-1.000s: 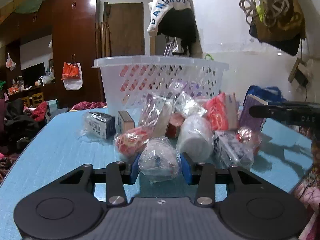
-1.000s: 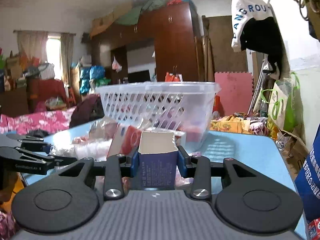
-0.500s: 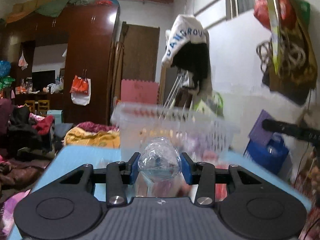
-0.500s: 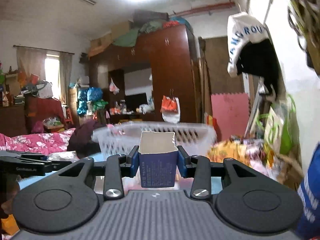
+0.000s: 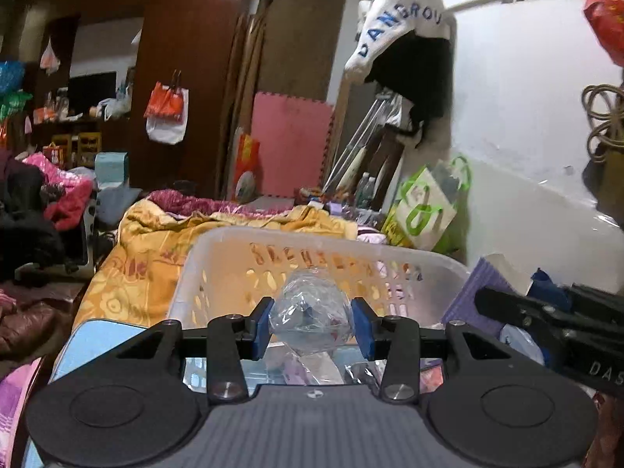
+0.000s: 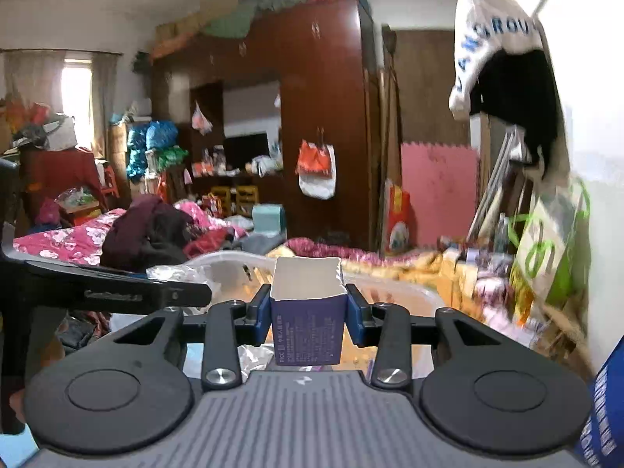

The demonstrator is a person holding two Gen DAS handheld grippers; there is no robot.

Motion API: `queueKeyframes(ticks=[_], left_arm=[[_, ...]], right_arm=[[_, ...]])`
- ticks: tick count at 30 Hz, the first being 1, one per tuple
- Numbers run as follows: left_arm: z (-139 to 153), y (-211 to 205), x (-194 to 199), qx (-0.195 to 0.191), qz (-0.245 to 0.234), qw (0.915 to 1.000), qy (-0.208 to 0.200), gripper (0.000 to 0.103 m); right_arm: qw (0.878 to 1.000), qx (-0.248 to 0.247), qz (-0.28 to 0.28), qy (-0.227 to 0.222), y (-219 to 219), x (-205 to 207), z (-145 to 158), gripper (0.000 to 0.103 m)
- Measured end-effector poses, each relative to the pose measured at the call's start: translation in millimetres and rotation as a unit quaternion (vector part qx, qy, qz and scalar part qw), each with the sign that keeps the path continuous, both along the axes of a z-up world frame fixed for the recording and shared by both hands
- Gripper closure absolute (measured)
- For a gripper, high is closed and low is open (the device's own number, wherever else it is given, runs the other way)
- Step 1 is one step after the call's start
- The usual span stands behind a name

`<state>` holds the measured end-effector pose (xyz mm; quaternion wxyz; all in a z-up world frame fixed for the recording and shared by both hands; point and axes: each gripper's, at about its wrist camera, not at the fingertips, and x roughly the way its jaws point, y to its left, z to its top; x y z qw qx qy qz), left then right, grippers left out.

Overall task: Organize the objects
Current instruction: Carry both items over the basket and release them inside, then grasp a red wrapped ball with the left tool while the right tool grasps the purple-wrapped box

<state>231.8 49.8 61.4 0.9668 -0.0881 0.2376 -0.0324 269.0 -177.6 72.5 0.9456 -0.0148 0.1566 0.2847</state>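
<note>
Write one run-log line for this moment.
left gripper: shut on clear bag | right gripper: shut on purple box | basket: ahead

Left gripper (image 5: 312,325) clamped on clear plastic-wrapped bundle (image 5: 310,321), blue pads pressing both sides, tilted slightly downward. Right gripper (image 6: 308,312) clamped on open-topped purple carton (image 6: 308,325), carton upright between pads. Both raised, side by side, pointing roughly the same way.
</note>
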Motion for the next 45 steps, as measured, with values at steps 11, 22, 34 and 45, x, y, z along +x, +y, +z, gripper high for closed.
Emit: queueKeyframes(ticks=[11, 22, 34, 45], left_arm=[[8, -10, -18, 0.053, 0.019, 0.9973, -0.048, 0.02], [-60, 10, -158, 0.045, -0.023, 0.9968, -0.062, 0.013], [-96, 3, -146, 0.081, -0.025, 0.9962, 0.02, 0.013], [-106, 6, -139, 0.059, -0.016, 0.9979, 0.02, 0.051]], right_arm=[[1.0, -0.006, -0.003, -0.025, -12, -21, 1, 0.008], [0.999, -0.028, 0.012, 0.025, -98, -96, -85, 0.0], [0.993, -0.087, 0.028, 0.07, -79, -84, -112, 0.045], [0.996, -0.054, -0.002, 0.064, -99, -83, -115, 0.053]])
